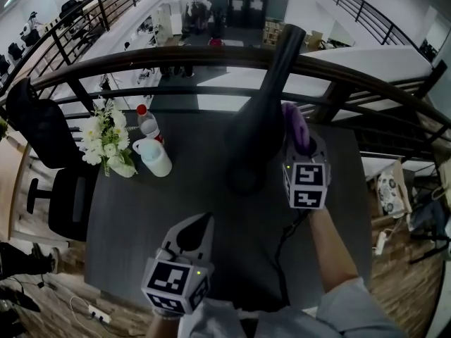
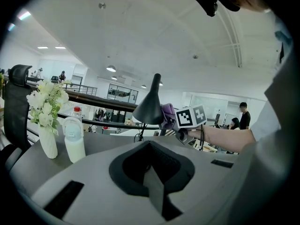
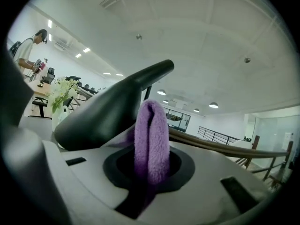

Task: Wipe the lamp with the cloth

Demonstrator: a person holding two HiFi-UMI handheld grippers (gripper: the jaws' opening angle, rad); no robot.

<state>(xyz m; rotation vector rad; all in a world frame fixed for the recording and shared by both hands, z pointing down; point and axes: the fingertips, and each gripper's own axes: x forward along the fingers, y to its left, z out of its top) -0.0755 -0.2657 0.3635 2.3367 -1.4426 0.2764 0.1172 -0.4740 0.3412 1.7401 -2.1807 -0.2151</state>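
A black lamp (image 1: 255, 129) with a cone shade stands mid-table on the dark table (image 1: 127, 238). Its neck rises toward the railing. In the left gripper view the lamp shade (image 2: 149, 108) is seen side-on. My right gripper (image 1: 303, 150) is shut on a purple cloth (image 1: 296, 124), and the cloth rests against the shade's right side. In the right gripper view the folded cloth (image 3: 151, 135) stands up between the jaws of the right gripper (image 3: 149, 172), with the shade (image 3: 105, 111) right behind it. My left gripper (image 1: 203, 224) hangs near the table's front, shut and holding nothing, apart from the lamp.
White flowers in a vase (image 1: 106, 143), a white bottle (image 1: 155, 157) and a red-capped bottle (image 1: 146, 122) stand at the table's left. A black chair (image 1: 53, 160) is beyond the left edge. A curved railing (image 1: 176, 60) runs behind the table. A black cable (image 1: 282, 248) trails to the front.
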